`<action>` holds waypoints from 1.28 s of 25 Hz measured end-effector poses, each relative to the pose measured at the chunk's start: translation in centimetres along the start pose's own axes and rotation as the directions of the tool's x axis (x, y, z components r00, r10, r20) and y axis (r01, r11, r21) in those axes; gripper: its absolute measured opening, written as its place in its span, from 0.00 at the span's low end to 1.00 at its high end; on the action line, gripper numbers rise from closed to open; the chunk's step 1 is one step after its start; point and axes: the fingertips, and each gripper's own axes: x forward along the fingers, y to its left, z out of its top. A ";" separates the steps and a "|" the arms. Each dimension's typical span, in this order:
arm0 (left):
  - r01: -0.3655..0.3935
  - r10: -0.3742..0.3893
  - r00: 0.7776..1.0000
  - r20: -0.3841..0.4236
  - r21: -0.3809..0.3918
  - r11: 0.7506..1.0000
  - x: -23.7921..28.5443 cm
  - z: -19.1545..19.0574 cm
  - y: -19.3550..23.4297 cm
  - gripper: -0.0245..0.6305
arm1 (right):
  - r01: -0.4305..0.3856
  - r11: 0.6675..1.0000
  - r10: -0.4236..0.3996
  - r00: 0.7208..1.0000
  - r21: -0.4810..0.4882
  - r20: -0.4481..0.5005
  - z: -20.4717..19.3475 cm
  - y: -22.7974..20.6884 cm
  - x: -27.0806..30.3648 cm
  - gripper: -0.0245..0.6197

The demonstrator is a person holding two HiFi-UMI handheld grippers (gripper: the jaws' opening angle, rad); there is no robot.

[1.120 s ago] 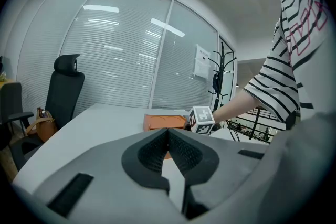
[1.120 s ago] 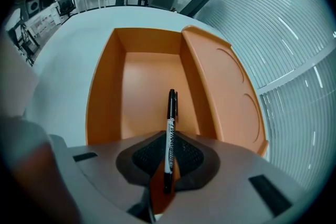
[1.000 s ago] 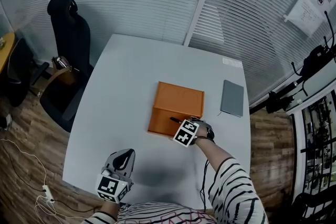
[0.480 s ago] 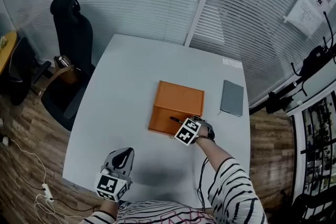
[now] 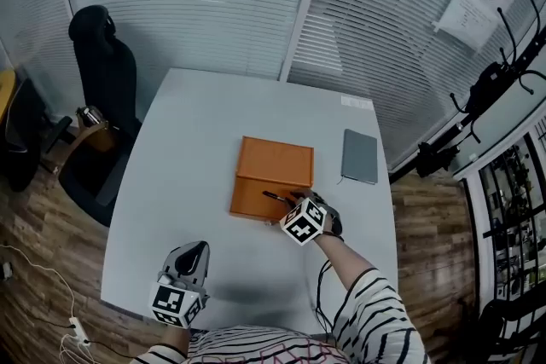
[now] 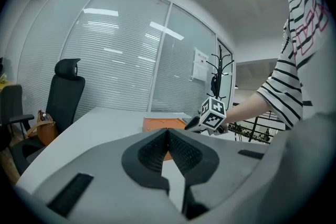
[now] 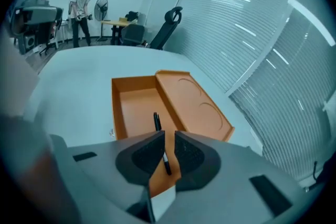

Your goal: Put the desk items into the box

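An open orange box (image 5: 247, 202) lies mid-table, its lid (image 5: 275, 162) folded flat on the far side. My right gripper (image 5: 293, 203) hovers at the box's near right corner, shut on a thin black pen (image 5: 274, 197) that pokes out over the tray. In the right gripper view the pen (image 7: 157, 121) runs between the pads of the right gripper (image 7: 169, 140), above the tray (image 7: 116, 107), which holds nothing I can see. My left gripper (image 5: 194, 251) rests low near the table's front edge, shut and empty; in the left gripper view its tips (image 6: 168, 132) meet.
A grey notebook (image 5: 360, 156) lies right of the box on the pale table (image 5: 192, 141). A black office chair (image 5: 102, 55) stands off the table's left corner. Blinds cover the glass walls behind. A person (image 7: 81, 0) stands far back in the room.
The head camera has shifted, so the table sits a little left and lower in view. Both grippers keep about the same places; the pen stays over the box.
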 end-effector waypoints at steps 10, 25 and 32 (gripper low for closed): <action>0.112 -0.114 0.993 0.028 0.048 0.992 0.3 2.2 -1.3 0.07 | 0.097 0.961 -0.153 0.966 0.260 0.208 2.1 0.8 -9.0 0.09; 0.294 -0.300 0.953 0.052 0.102 0.950 -1.7 3.6 -2.0 0.07 | 0.108 0.768 -0.415 0.835 0.631 0.362 3.0 6.3 -20.8 0.08; 0.370 -0.376 0.927 0.019 0.139 0.919 -2.6 3.5 -1.8 0.07 | 0.118 0.678 -0.506 0.790 0.725 0.345 3.5 9.5 -24.3 0.08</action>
